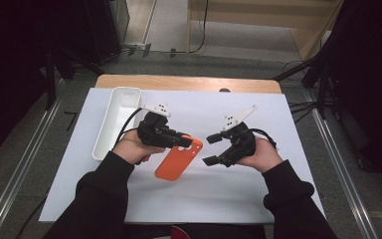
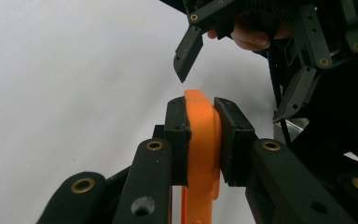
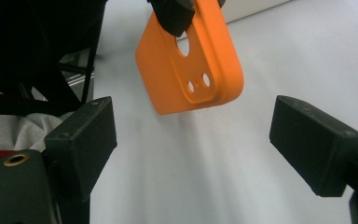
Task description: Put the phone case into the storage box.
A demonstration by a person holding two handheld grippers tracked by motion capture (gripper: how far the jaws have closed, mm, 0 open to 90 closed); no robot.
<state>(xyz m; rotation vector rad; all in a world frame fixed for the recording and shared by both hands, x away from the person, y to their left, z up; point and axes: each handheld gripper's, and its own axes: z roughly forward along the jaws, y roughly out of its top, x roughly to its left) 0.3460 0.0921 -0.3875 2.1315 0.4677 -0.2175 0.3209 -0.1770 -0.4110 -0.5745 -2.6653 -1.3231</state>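
Nearest the person, two dark sleeves are seen coming in over the white sheet [image 1: 129, 199] that covers the table [image 1: 189, 82]. An orange phone case [image 1: 179, 157] is held by the left claw [image 1: 181, 139], whose pads are pressed against both faces of its upper edge, as is seen close up in the left gripper view, where the case [image 2: 201, 140] is clamped between them. The case is tilted, with its lower end toward the near side, just over the sheet; whether that end touches cannot be told. To its right, the right claw [image 1: 212, 149] is held wide open and empty, pointed at the case and just short of it. At the far left, a white tray [image 1: 110, 119] is laid lengthwise on the sheet.
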